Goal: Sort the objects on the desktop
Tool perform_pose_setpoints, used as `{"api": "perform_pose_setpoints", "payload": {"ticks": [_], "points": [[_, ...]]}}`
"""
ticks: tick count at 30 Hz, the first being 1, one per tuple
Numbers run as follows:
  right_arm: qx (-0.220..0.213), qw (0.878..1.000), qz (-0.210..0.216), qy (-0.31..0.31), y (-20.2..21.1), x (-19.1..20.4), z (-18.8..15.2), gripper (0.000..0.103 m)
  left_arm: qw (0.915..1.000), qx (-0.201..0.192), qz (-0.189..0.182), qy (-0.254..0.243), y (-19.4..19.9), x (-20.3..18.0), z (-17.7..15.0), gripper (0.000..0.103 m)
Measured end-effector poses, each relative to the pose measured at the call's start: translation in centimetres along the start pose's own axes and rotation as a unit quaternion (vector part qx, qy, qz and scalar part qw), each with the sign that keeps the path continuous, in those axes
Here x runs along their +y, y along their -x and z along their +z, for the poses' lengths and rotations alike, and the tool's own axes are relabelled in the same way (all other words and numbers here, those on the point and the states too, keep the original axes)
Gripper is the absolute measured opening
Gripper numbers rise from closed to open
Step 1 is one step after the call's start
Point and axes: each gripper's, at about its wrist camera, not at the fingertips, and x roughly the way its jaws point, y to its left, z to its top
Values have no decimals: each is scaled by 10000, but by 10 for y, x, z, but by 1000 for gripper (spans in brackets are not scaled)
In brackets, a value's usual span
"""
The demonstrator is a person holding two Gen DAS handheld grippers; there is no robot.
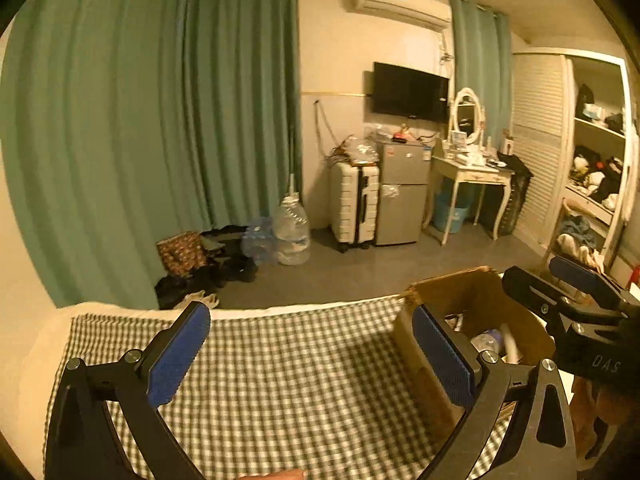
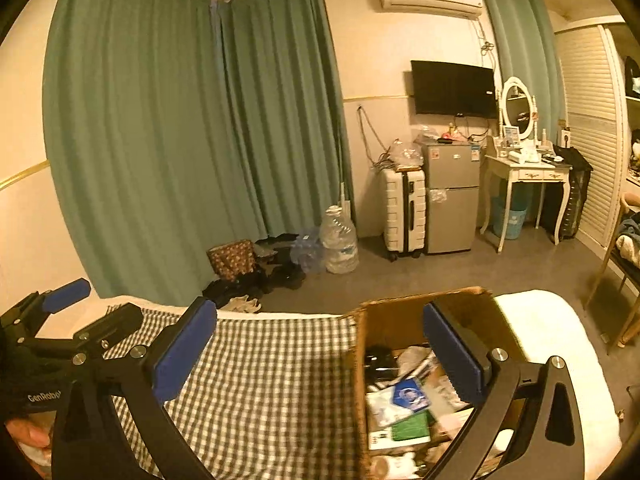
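Both grippers' jaws wide — nothing between

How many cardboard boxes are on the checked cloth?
1. The cardboard box stands open at the right end of the checked cloth, full of small items. Others could be hidden out of frame.

A lived-in bedroom: dressing table (image 2: 528, 172), open wardrobe (image 1: 596, 152), suitcase (image 2: 404, 212), fridge (image 2: 452, 196).

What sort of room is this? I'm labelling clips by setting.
Most likely a lived-in bedroom or studio flat: a dressing table with an oval mirror, an open wardrobe full of clothes, and a suitcase beside a small fridge.
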Motion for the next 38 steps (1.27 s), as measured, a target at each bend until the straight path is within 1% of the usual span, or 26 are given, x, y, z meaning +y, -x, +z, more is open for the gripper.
{"api": "perform_pose_setpoints", "payload": {"ticks": [3, 10, 17, 23, 28, 34, 38], "points": [[33, 10000, 36, 61, -10, 16, -7, 103, 9998, -4, 168, 54, 1, 22, -7, 103], [417, 9990, 72, 134, -34, 48, -32, 103, 9985, 75, 487, 218, -1, 68, -26, 103], [460, 9981, 217, 348, -43, 80, -51, 103, 9967, 267, 622, 458, -13, 100, -43, 103], [528, 9979, 228, 311, -51, 87, -59, 103, 9953, 400, 678, 555, -19, 112, -51, 103], [575, 9978, 215, 253, -56, 88, -62, 103, 9956, 360, 689, 522, -18, 112, -52, 103], [591, 9976, 260, 256, -58, 93, -67, 103, 9963, 422, 598, 446, -22, 108, -52, 103], [577, 9975, 213, 341, -58, 94, -70, 103, 9962, 479, 573, 438, -24, 106, -52, 103]]}}
